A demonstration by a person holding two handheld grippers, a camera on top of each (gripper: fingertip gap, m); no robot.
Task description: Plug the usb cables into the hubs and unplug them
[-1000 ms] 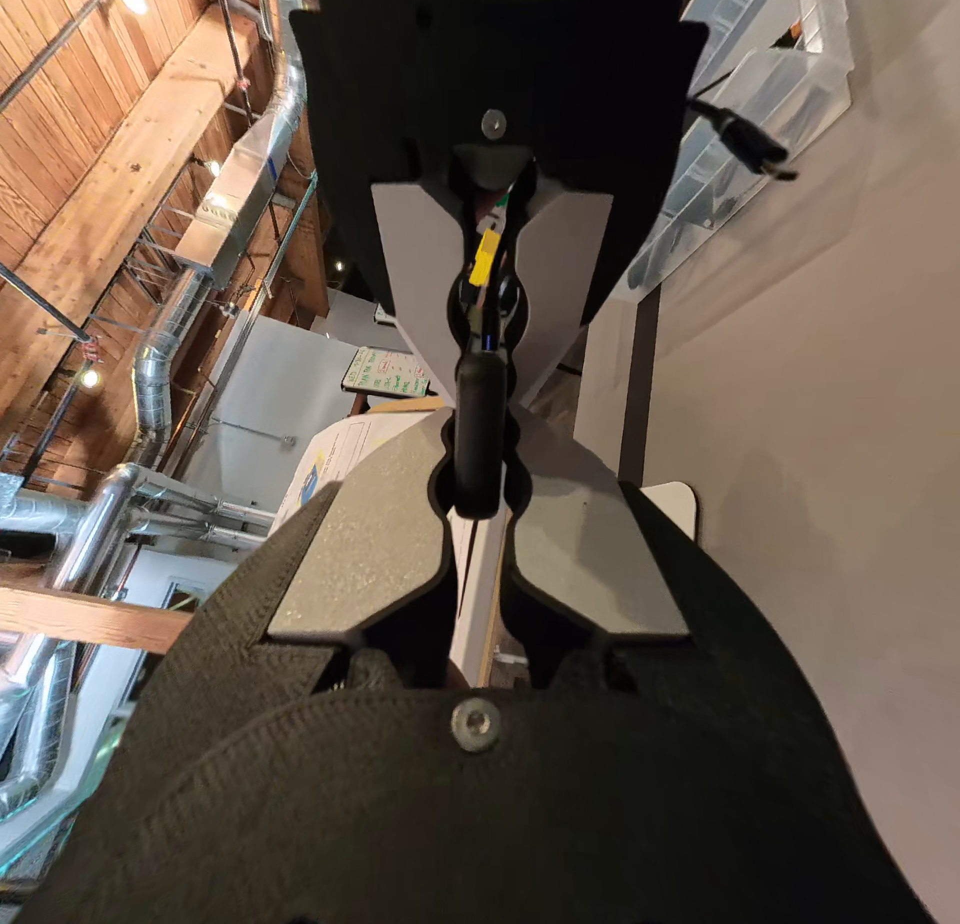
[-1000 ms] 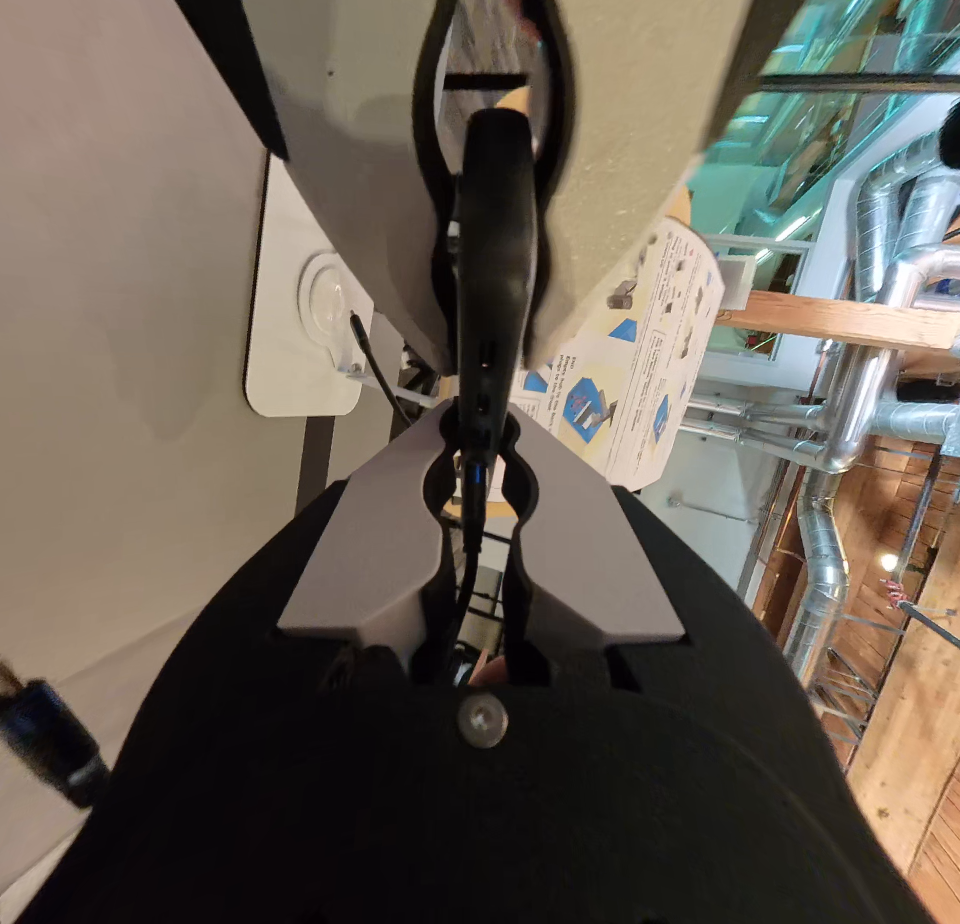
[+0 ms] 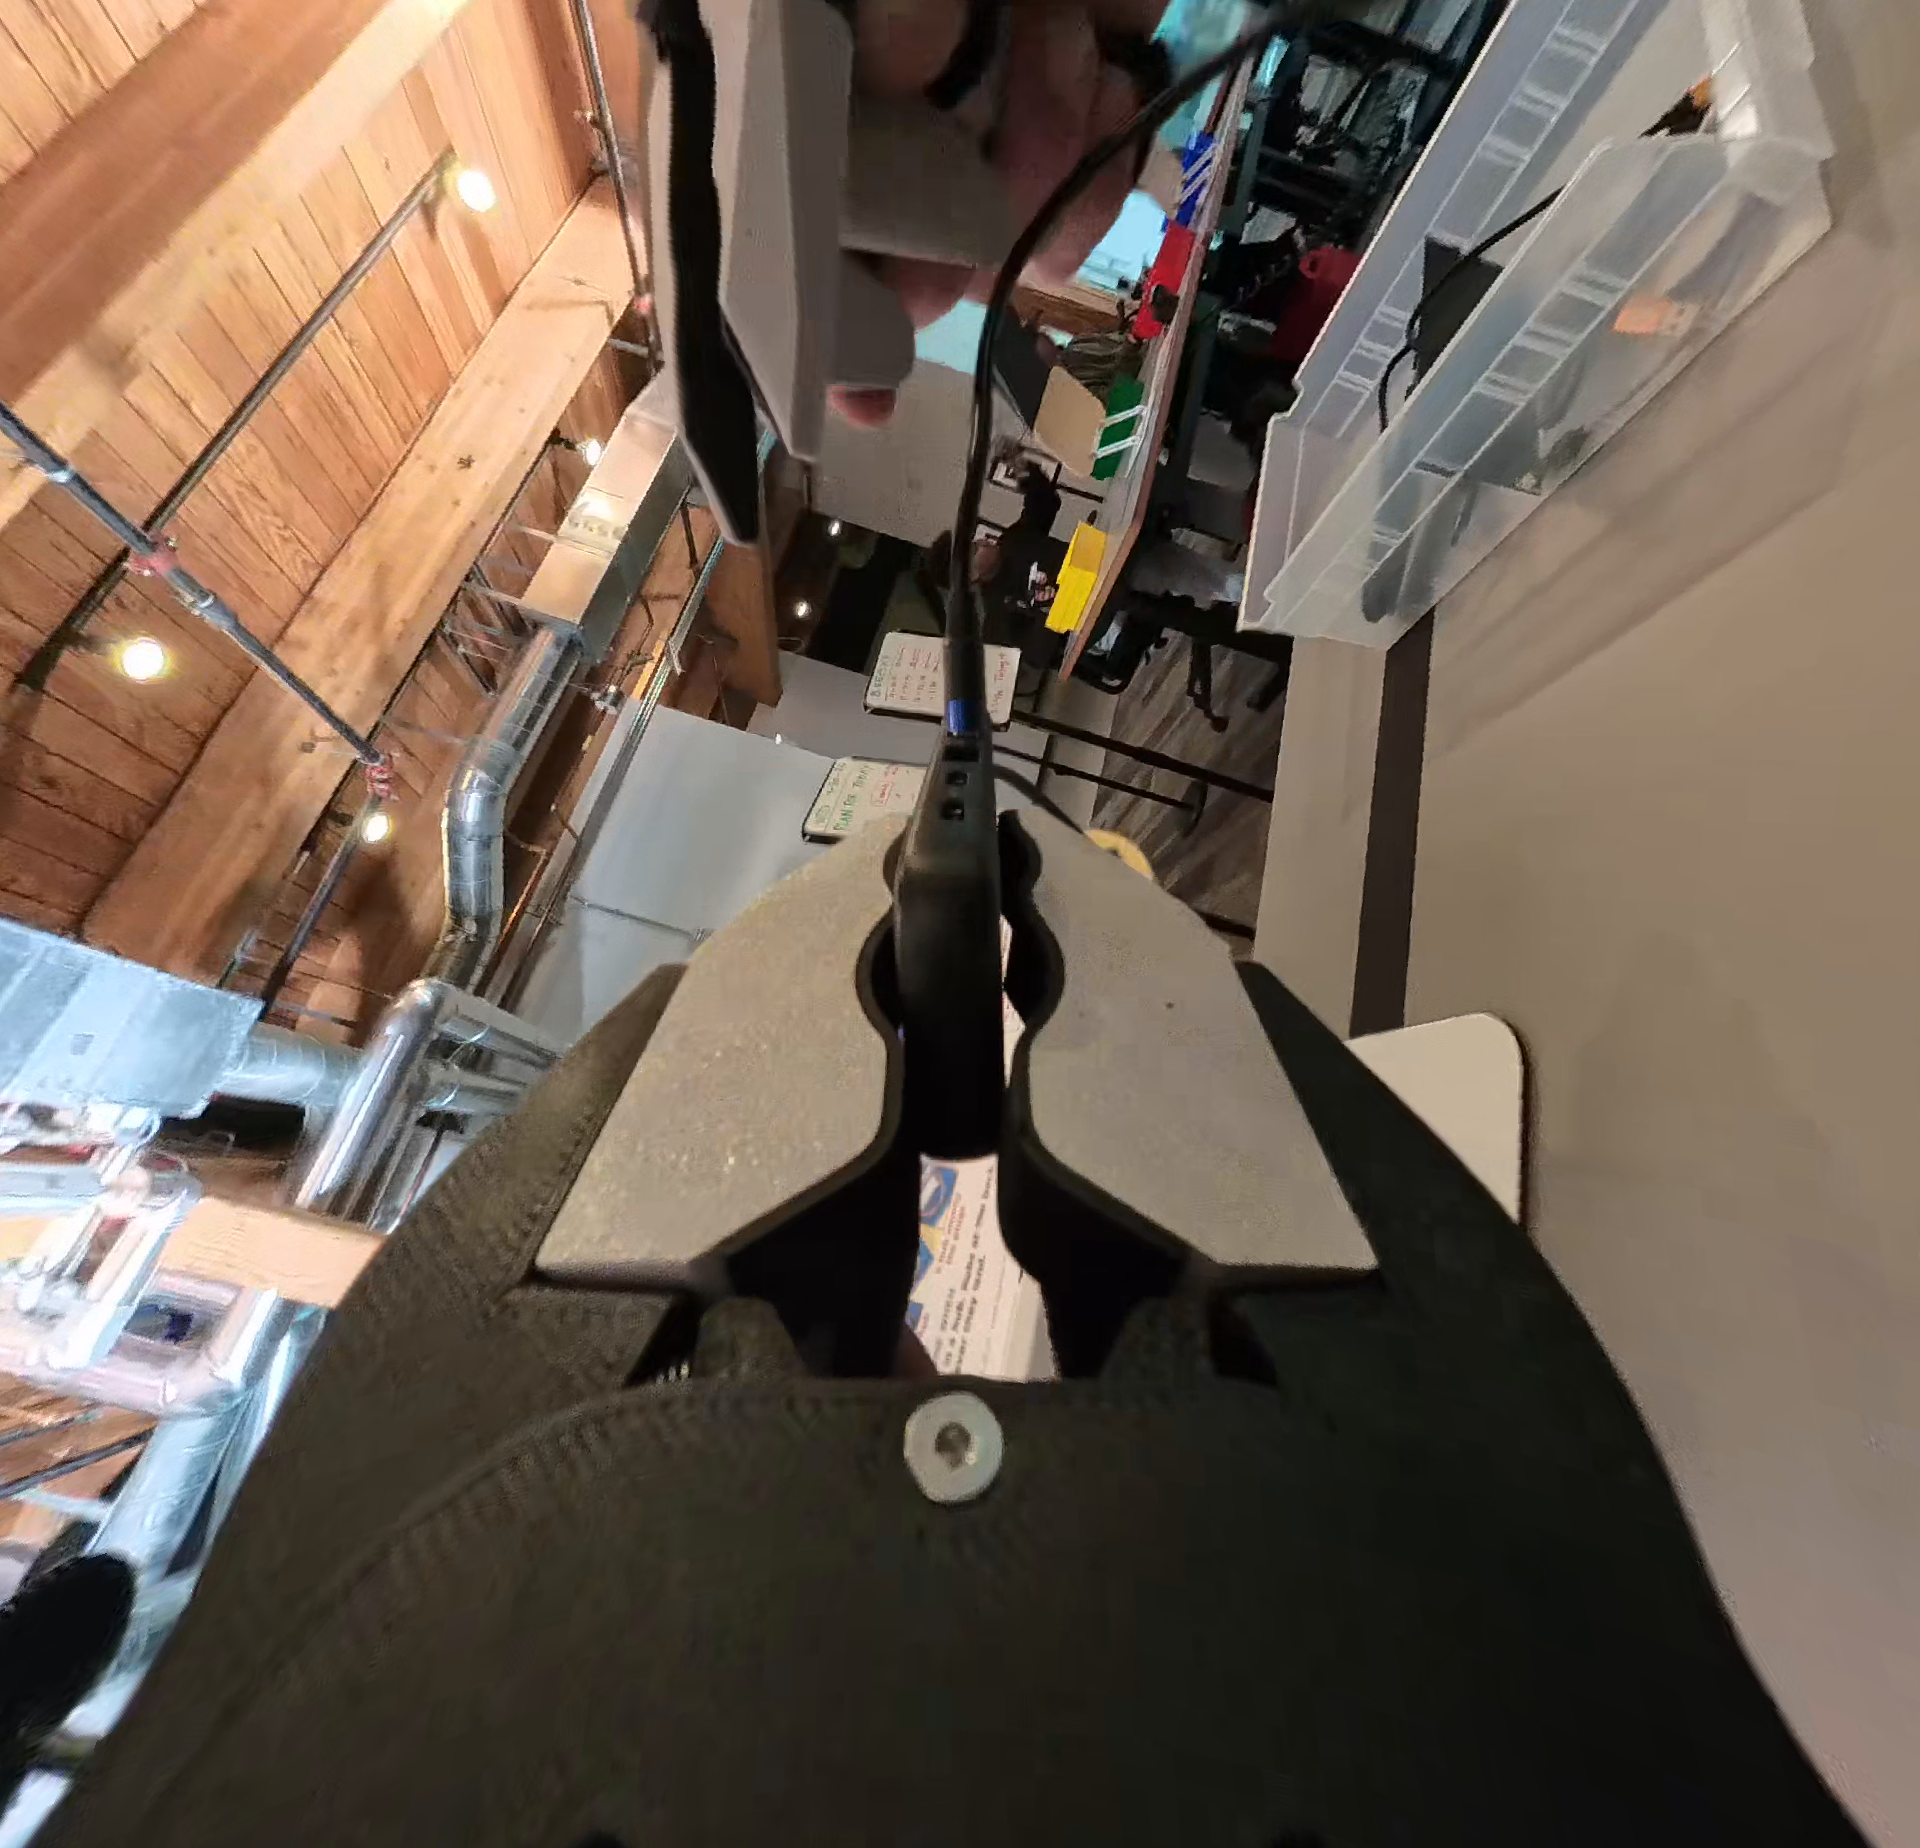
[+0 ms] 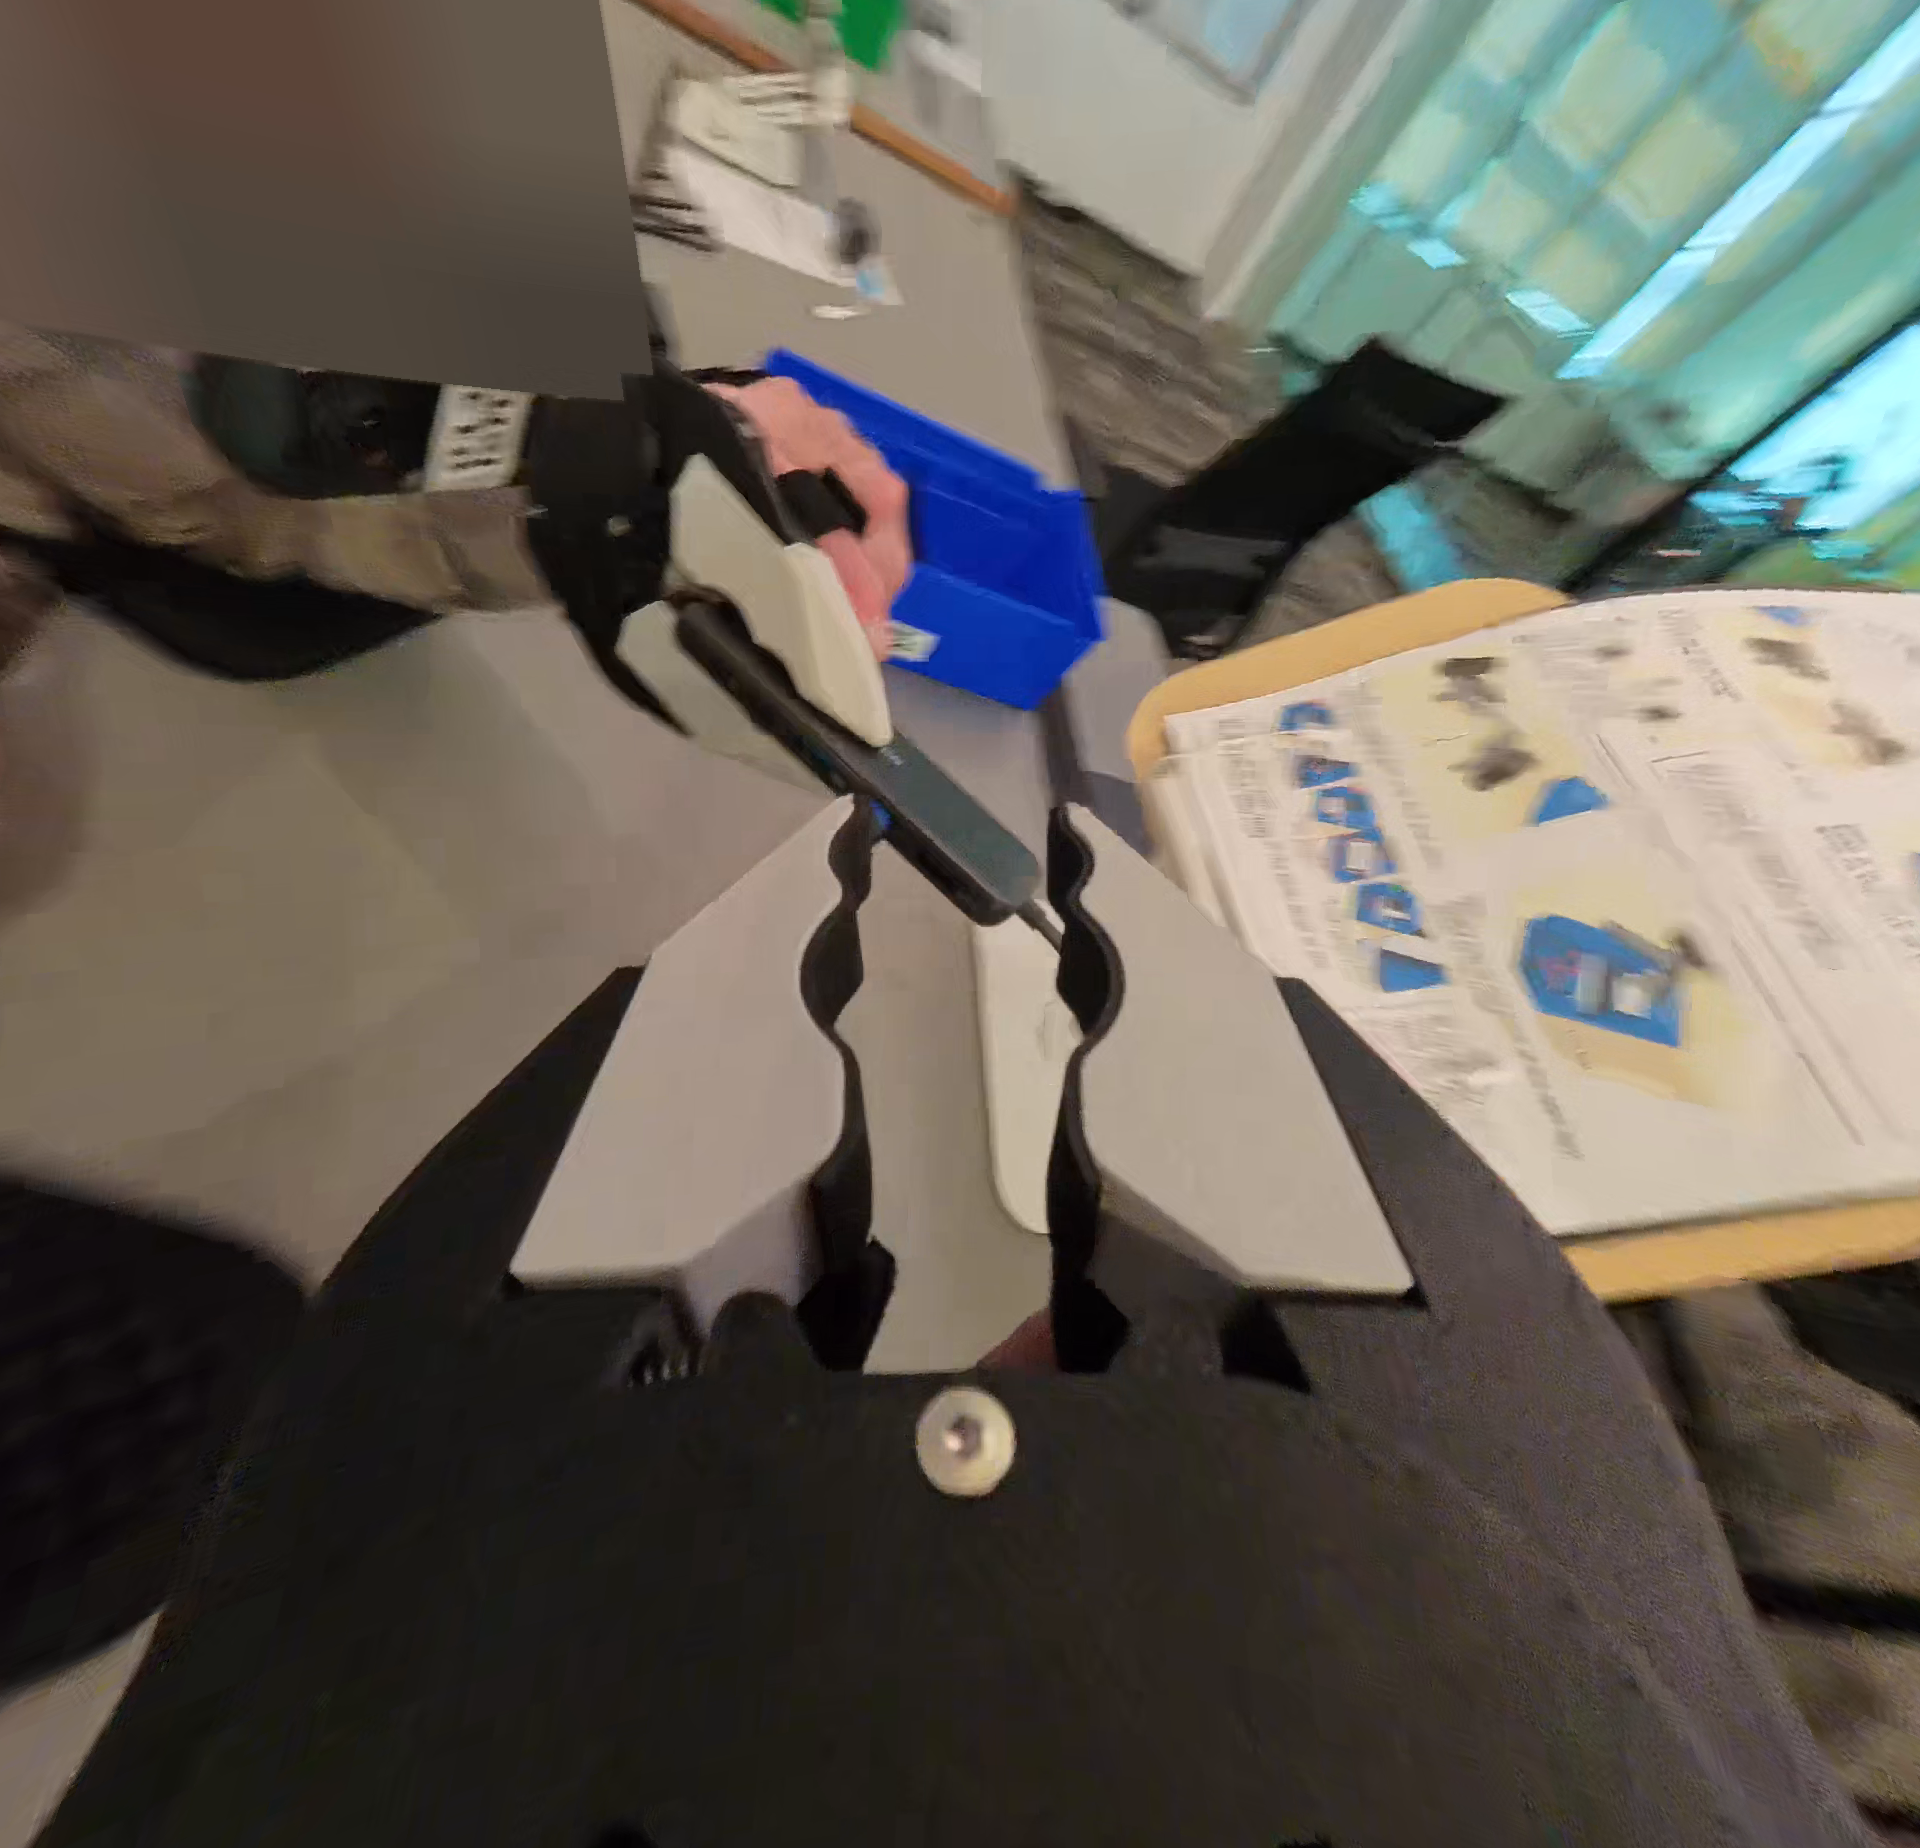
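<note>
My left gripper (image 3: 951,842) is shut on a black USB hub (image 3: 948,967), which sticks out past its fingertips. A black cable (image 3: 982,396) with a blue band joins the hub's far end and runs up and away. My right gripper (image 4: 956,863) is open and empty, its tips just short of the hub's (image 4: 935,811) cable end. In the right wrist view the left gripper (image 4: 831,749), in a person's hand, holds the hub above the grey table (image 4: 312,863). The right gripper's fingers (image 3: 790,240) show blurred at the top of the left wrist view.
Clear plastic bins (image 3: 1558,344) stand on the table with a black cable in one. A blue bin (image 4: 997,593) sits behind the left gripper. Printed sheets (image 4: 1558,863) lie on a wooden board at the right. A white pad (image 4: 1018,1071) lies under the right gripper. Left tips to right tips: about 7 centimeters.
The right gripper was shut on the cable's plug at the hub; it has opened, let go and drawn back. The left gripper still holds the hub.
</note>
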